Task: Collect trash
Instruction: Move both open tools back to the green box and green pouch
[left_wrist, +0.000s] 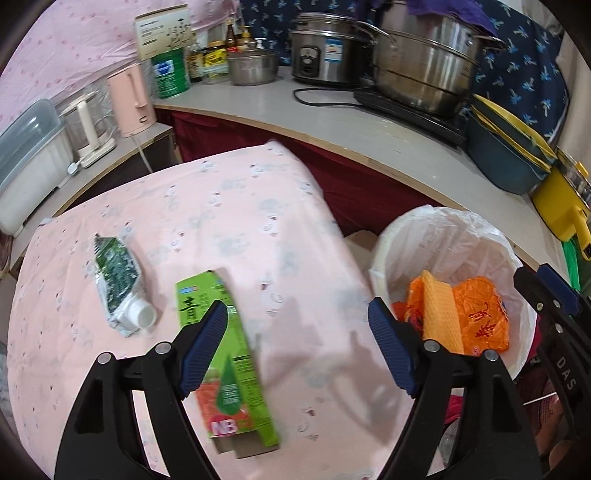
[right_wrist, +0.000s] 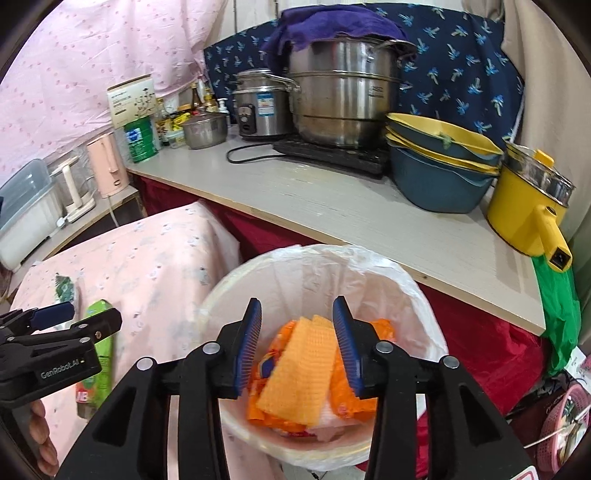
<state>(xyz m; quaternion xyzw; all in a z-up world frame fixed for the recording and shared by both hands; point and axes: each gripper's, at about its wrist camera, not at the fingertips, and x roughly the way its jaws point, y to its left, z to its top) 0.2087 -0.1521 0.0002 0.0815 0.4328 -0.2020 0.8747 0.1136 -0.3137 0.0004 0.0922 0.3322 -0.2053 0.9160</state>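
Now: two hand-held grippers, left (left_wrist: 297, 341) wide, right (right_wrist: 297, 345) half-open, both empty; table: one carton (left_wrist: 236, 373), one pouch (left_wrist: 120, 284).

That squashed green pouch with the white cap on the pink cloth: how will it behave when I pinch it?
The green pouch looks crumpled and flattened, so probably floppy and light, nearly empty. Its film looks glossy, so it may slip; the white cap seems the only stiff part and a firmer place to grip.
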